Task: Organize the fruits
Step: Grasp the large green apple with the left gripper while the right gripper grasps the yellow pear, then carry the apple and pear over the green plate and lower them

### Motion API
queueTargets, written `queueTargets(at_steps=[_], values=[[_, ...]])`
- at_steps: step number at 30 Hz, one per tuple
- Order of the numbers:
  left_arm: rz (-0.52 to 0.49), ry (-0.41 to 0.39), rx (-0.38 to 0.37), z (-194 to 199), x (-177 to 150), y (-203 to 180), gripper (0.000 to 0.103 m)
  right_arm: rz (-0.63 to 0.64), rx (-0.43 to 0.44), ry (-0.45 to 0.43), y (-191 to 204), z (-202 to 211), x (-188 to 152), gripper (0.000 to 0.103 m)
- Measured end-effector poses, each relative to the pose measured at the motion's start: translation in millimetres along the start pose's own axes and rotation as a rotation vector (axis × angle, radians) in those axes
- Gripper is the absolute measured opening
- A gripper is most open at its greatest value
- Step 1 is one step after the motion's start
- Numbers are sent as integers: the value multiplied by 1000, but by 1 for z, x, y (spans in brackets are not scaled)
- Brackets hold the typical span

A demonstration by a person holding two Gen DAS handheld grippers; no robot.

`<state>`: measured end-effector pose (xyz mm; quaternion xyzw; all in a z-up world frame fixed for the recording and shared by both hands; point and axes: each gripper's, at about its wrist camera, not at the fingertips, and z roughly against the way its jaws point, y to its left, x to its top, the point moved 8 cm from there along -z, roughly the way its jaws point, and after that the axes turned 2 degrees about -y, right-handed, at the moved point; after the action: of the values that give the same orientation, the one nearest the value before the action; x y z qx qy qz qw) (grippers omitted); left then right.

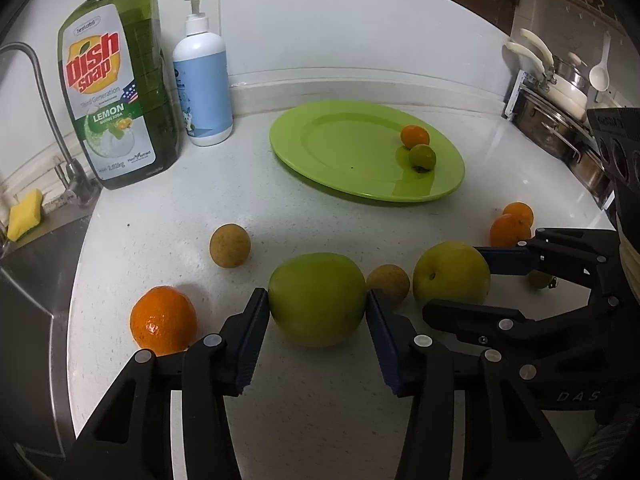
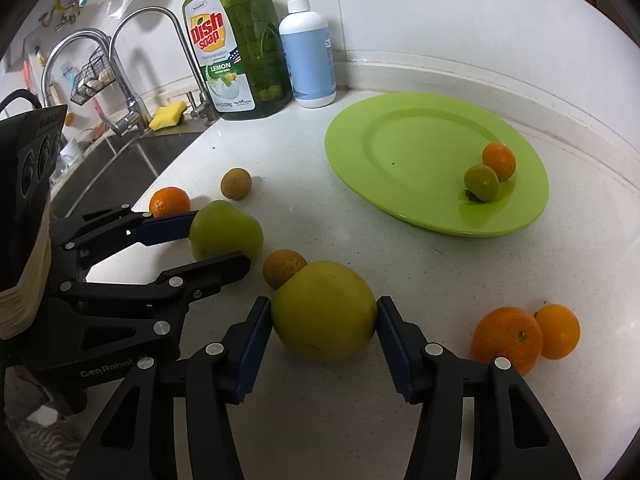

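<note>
2 grippers work at once: your left gripper (image 1: pixel 318 312) has its jaws clamped on the green apple (image 1: pixel 316 298), your right gripper (image 2: pixel 324 330) on the yellow-green apple (image 2: pixel 324 310), both fruits low over the tabletop (image 1: pixel 280 208), presumably bound for the green plate (image 1: pixel 320 168).

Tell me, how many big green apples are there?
2. One green apple sits between the fingers of the left tool. The other, a yellower apple, sits between the fingers of the right tool. Both rest on the counter, side by side.
</note>
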<state>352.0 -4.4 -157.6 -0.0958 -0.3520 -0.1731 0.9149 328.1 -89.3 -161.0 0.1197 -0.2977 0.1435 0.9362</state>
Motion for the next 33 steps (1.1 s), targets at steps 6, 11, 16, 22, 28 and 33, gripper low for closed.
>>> queueTargets(at_steps=[6,11,16,22,28,33], values=[[22,-5,18,5,-1,3,49,-4,-6,-10,-1,3,0,54],[31,-21,20,14,4,3,49,-2,-3,-23,-1,8,3,53],[36,-41,25,24,12,0,49,-16,1,-48,-4,17,8,53],[46,-80,24,37,31,-4,49,-37,-7,-96,-13,35,20,53],[38,-134,20,49,54,-12,49,-50,-29,-164,-24,58,40,53],[26,-169,14,54,71,-17,49,-63,-38,-208,-35,72,56,53]])
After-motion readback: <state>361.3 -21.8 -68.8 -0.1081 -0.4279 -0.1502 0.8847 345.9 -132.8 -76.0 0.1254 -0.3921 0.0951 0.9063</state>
